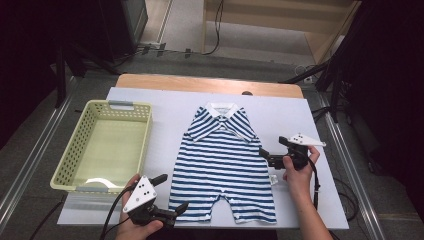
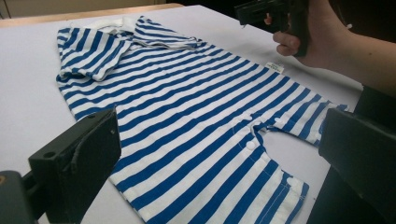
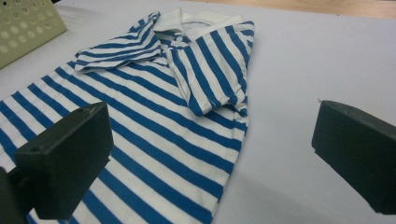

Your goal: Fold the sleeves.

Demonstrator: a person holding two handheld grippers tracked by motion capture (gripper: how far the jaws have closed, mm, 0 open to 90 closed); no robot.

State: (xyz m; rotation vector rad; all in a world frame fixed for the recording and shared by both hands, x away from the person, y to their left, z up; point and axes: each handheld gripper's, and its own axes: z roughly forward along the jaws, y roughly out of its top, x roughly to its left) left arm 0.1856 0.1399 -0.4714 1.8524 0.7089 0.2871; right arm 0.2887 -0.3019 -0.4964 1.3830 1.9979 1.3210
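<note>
striped romper [image 1: 222, 167] flat at frame centre, both sleeves folded in; left gripper [image 1: 172, 195] wide, empty, lower left; right gripper [image 1: 266, 156] wide, empty, at the romper's right edge; basket [image 1: 80, 150] left

**Open jaws over the striped romper**

The right gripper [image 3: 210, 158] holds its two black jaws wide apart, one at 8 o'clock, the other at 4 o'clock, with nothing gripped between them. The blue-and-white striped romper [image 3: 154, 126] lies flat on the white table [image 3: 317, 60], running from 12 o'clock down to 7 o'clock. Both short sleeves are folded in over the chest below the white collar [image 3: 196, 21]. A pale yellow basket [image 3: 25, 23] sits at 10 o'clock.
</note>
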